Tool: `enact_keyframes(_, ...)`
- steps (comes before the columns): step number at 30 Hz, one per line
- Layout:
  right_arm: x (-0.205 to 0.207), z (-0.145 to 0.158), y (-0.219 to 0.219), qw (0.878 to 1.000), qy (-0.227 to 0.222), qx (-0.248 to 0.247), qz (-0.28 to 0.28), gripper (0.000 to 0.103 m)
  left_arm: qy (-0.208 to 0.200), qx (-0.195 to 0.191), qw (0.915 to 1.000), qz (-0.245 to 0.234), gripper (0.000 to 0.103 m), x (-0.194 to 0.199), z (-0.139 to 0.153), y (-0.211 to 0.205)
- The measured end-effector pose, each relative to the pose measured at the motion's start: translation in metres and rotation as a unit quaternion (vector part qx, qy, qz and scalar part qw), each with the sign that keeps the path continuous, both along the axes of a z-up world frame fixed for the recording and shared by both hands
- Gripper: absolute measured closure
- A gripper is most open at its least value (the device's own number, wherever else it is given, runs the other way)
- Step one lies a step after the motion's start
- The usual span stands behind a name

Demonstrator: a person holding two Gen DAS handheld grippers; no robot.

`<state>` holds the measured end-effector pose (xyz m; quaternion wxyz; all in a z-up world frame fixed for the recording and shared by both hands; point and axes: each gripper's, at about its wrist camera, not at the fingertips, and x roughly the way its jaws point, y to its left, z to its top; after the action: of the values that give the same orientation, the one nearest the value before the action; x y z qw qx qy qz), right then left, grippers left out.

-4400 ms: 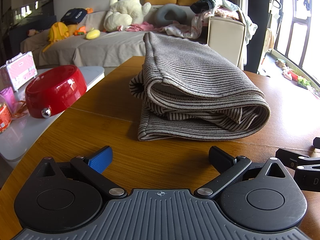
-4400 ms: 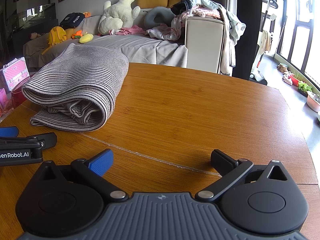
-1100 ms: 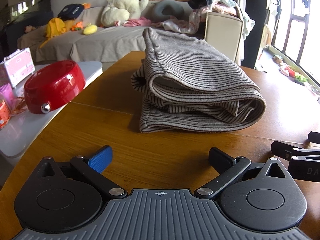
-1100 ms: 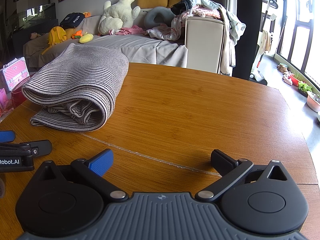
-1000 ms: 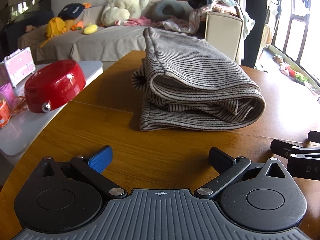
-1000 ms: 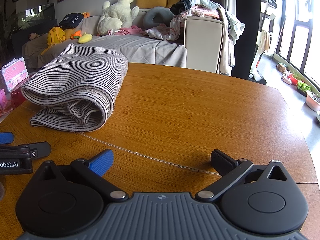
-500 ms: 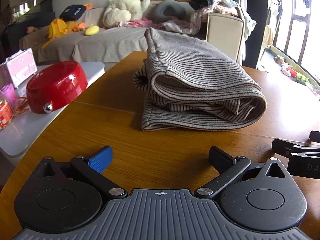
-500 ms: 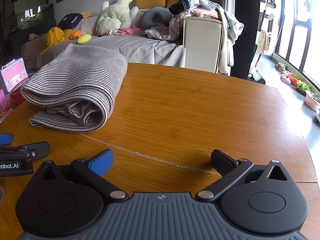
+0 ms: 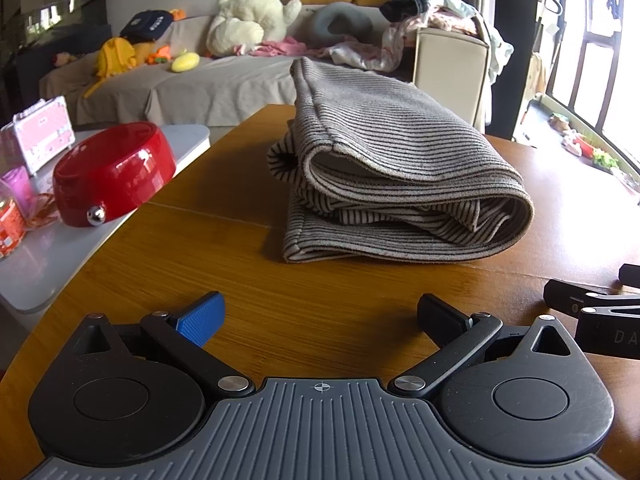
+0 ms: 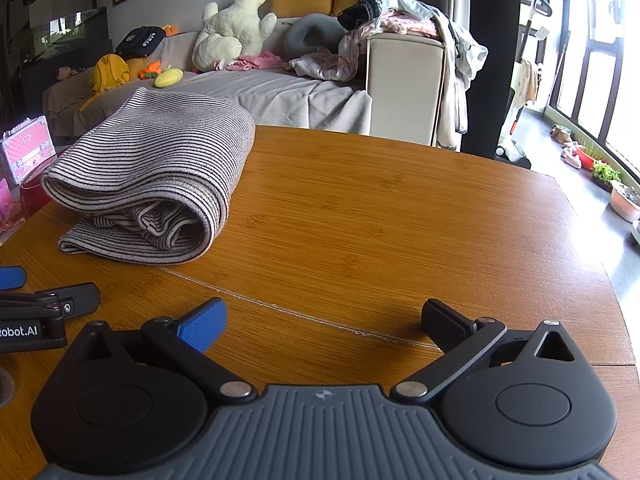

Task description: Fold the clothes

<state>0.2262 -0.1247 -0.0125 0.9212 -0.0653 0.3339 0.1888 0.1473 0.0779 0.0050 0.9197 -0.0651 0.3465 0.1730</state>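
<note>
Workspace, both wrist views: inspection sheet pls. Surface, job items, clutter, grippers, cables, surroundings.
Surface: wooden table, bare apart from the garment; a seam line crosses it.
Job's things: one striped garment, folded into a bundle, lying flat toward the table's left side.
Clutter: nothing seen on the table; red bowl and pink case sit on a white side table beside it.
Grippers: left gripper and right gripper both open, empty, low over the table, apart from the garment.
Cables: nothing seen.
Surroundings: sofa with a plush duck, neck pillow, loose clothes heaped on its armrest; windows at right.
</note>
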Motion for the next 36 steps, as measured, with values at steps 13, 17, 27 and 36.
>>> enact_keyframes(13, -0.0002, 0.0001, 0.0004, 1.0, 0.0, 0.0, 0.0, 0.0, -0.001, -0.001, 1.0, 0.003, 0.0, -0.0014, 0.0006, -0.0003)
enact_keyframes(17, -0.0002, 0.0001, 0.0005, 1.0, 0.0, 0.0, 0.0, 0.0, -0.002, -0.002, 1.0, 0.003, 0.0, -0.0015, 0.0009, -0.0003)
enact_keyframes(27, -0.0002, 0.0001, 0.0006, 1.0, 0.0, 0.0, 0.0, 0.0, -0.003, -0.003, 1.0, 0.005, 0.0, -0.0008, 0.0008, 0.0002)
enact_keyframes(36, -0.0003, 0.0, 0.0007, 1.0, 0.0, 0.0, 0.0, 0.0, -0.003, -0.002, 1.0, 0.006, 0.0, -0.0016, 0.0009, -0.0003)
